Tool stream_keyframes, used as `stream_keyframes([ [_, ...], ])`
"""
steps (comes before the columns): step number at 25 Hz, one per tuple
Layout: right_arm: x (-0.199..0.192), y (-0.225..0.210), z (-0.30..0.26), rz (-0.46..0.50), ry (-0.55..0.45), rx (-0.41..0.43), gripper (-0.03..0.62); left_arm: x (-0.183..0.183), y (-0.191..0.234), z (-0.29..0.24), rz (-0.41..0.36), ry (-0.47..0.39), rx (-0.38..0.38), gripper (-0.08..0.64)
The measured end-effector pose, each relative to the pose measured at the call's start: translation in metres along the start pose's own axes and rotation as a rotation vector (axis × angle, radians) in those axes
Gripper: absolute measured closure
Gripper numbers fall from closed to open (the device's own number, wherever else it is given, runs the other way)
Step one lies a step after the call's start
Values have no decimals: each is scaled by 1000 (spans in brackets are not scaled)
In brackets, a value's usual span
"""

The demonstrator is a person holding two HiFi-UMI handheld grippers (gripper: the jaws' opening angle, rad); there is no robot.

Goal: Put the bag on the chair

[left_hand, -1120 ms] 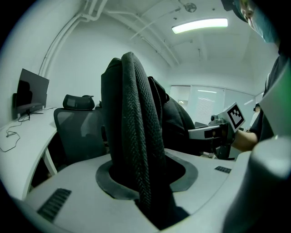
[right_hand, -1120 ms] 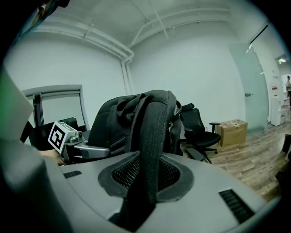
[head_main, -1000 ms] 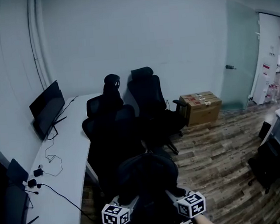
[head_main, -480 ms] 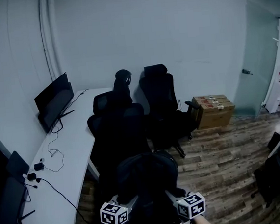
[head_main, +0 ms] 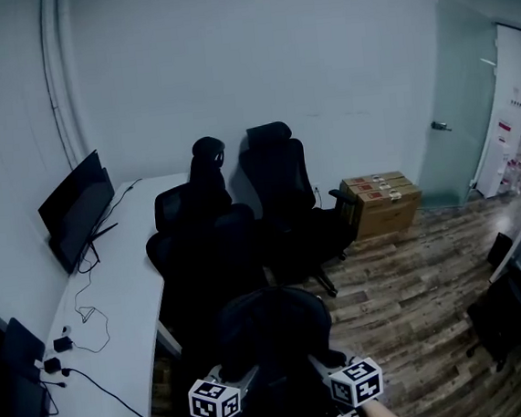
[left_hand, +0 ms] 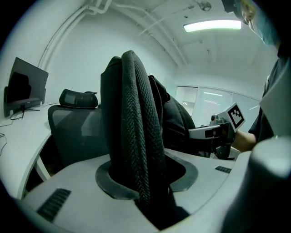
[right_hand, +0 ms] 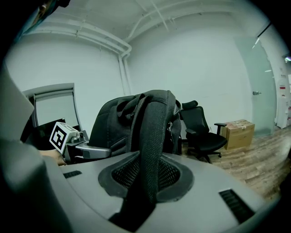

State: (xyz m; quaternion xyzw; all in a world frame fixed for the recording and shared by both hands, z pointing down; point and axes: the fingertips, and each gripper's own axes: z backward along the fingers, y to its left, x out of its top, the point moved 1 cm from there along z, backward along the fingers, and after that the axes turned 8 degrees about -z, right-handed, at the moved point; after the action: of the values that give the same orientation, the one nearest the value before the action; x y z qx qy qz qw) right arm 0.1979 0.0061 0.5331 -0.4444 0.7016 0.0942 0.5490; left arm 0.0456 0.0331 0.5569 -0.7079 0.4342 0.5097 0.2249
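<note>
A black backpack (head_main: pixel 274 330) hangs between my two grippers at the bottom of the head view. My left gripper (head_main: pixel 243 377) is shut on one woven shoulder strap (left_hand: pixel 136 150). My right gripper (head_main: pixel 317 364) is shut on the other padded strap (right_hand: pixel 152 141). Ahead stand two black office chairs, the nearer one (head_main: pixel 200 245) by the desk and another (head_main: pixel 287 200) behind it. In the right gripper view the bag (right_hand: pixel 122 123) fills the middle, with a chair (right_hand: pixel 202 134) beyond.
A long white desk (head_main: pixel 113 290) runs along the left with a monitor (head_main: pixel 75 207) and cables. Cardboard boxes (head_main: pixel 379 202) sit by the far wall, near a glass door (head_main: pixel 453 111). More dark furniture (head_main: pixel 512 302) stands at the right on the wood floor.
The whole view has swung a little, first one way and then back, and the chairs now lie slightly further left. Both grippers keep their hold on the backpack.
</note>
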Motion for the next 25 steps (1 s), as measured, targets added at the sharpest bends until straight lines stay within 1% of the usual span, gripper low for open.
stream_keyframes([
  [6, 15, 8, -51, -30, -22, -49, 483, 10, 57, -9, -12, 8, -47, 403],
  [15, 38, 39, -124, -60, -52, -116, 483, 25, 147, -10, -54, 18, -125, 403],
  [19, 46, 46, -151, -70, -59, -134, 483, 30, 178, -14, -68, 14, -139, 403],
  [25, 60, 36, -178, -53, -41, -129, 483, 35, 202, -31, -42, -1, -135, 403],
])
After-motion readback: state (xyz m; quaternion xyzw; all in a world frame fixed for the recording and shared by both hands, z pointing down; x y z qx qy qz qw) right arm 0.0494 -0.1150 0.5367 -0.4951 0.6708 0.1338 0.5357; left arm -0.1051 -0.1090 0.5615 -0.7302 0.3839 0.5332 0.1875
